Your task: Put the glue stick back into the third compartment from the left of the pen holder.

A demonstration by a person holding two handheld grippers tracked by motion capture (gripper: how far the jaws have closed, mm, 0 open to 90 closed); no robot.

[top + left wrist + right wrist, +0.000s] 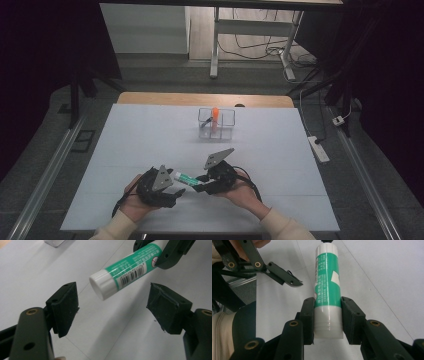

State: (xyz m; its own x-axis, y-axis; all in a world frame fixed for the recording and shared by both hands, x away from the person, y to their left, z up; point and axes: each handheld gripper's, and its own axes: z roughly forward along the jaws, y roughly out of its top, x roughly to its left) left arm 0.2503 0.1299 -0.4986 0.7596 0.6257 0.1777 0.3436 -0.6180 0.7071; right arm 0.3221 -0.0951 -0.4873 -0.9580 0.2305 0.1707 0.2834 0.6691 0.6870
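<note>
The green-and-white plastic glue stick with a white ribbed cap (pixel 186 178) hangs just above the white table (pixel 150 135), near its 6 o'clock edge, between my two hands. My right gripper (pixel 327 317) pinches it near its plain white base end, both pads pressed on the tube. The capped end points toward 9 o'clock, at my left gripper (pixel 112 306), whose jaws stand spread wide on either side of the cap (pixel 102 285) without touching it. Well apart, toward 12 o'clock, stands a clear plastic organiser with square compartments (pixel 216 125). An orange marker-like stick (pixel 215 119) stands upright in it, and something dark leans in the compartment at 9 o'clock; I cannot tell what.
</note>
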